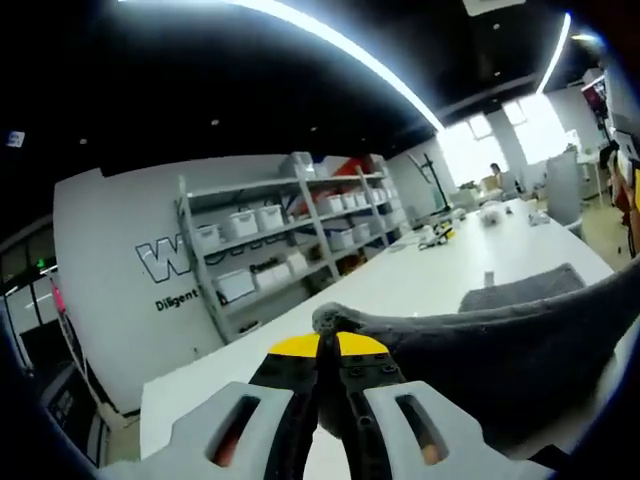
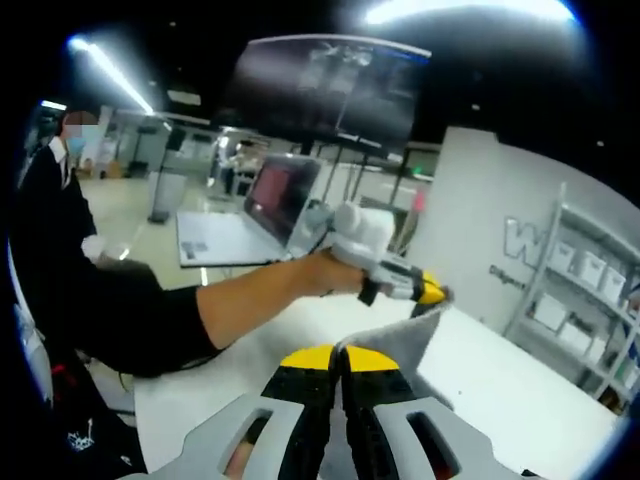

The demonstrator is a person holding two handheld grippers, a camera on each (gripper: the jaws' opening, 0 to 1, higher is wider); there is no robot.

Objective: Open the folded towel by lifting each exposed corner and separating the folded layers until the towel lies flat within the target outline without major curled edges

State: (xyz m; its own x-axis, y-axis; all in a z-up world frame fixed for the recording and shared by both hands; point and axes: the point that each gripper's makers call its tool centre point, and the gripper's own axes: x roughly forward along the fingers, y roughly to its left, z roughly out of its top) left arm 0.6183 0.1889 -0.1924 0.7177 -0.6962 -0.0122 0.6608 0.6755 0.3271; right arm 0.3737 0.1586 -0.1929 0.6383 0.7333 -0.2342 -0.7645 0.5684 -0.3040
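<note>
Both grippers are clamped on one grey towel [image 1: 520,340]: the left gripper [image 1: 331,345] pinches a corner above the white table [image 1: 420,280], and the right gripper [image 2: 338,362] grips another edge beside it.

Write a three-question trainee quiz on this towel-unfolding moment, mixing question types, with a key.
1. True or false: the left gripper has its fingers closed on the grey towel.
2. Multiple choice: in the right gripper view, the left gripper holds the towel's corner A) pressed flat on the table, B) lifted above the white table, C) inside a shelf bin.
3. Fill in: the storage shelves behind the table hold white ____.

Key: 1 true. 2 B. 3 bins. The right gripper is also shut on the towel, so both corners are held.
</note>
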